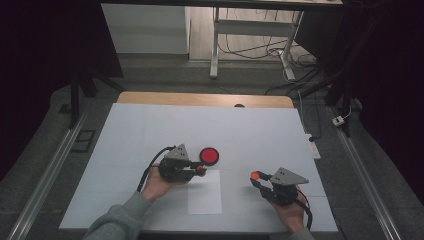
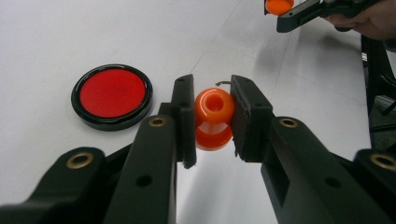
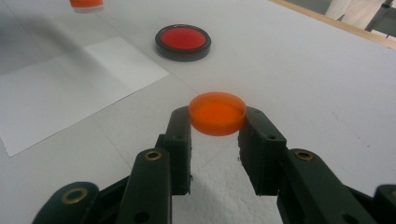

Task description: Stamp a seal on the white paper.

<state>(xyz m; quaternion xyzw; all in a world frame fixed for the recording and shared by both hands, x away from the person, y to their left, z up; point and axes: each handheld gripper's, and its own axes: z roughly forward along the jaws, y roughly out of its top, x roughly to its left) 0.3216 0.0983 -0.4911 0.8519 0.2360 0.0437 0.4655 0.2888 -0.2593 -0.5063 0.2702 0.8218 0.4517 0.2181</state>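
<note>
The orange bottle point(image 2: 214, 119) sits squeezed in the left claw point(image 2: 212, 116), just above the desk point(image 1: 150, 130). The right claw point(image 3: 217, 122) grips the orange cap point(image 3: 217, 113). I think the cap must go flat onto the bottle's mouth, slowly, near the red dish point(image 1: 209, 156).

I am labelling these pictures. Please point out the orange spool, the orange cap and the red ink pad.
orange spool point(image 2: 214, 112), left gripper view, on its upper flange between the jaws.
orange cap point(image 3: 217, 113), right gripper view, on its flat inner face.
red ink pad point(image 1: 209, 156), high view, on its red centre.
</note>
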